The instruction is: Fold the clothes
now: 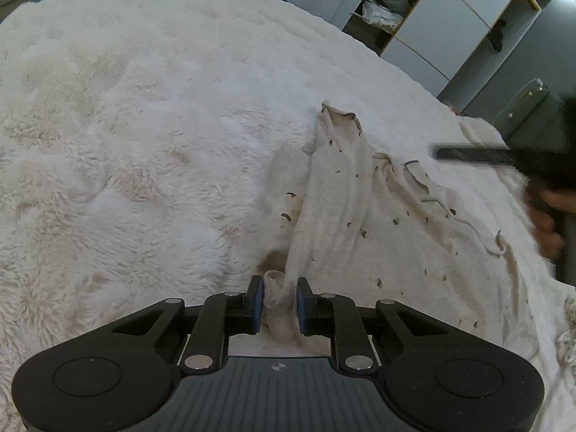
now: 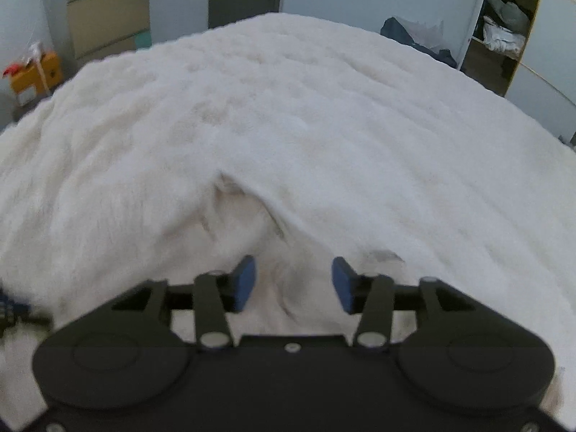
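Observation:
A cream garment with small dark specks (image 1: pixel 378 216) lies crumpled on a fluffy white blanket (image 1: pixel 144 126) at the right of the left wrist view. My left gripper (image 1: pixel 280 302) is shut on a bunched edge of the garment at its near end. My right gripper (image 2: pixel 293 284) is open, its blue pads (image 2: pixel 244 280) apart above pale cloth that rises in a ridge (image 2: pixel 244 212); this view is blurred. The right gripper also shows in the left wrist view (image 1: pixel 504 158) as a dark blurred shape over the garment's far right side.
The blanket (image 2: pixel 324 115) covers a bed. An open wardrobe with shelves of clothes (image 1: pixel 381 10) stands behind it at the right. A dark blue heap (image 2: pixel 414 39) lies at the bed's far edge. An orange box (image 2: pixel 32 75) sits on the floor at the left.

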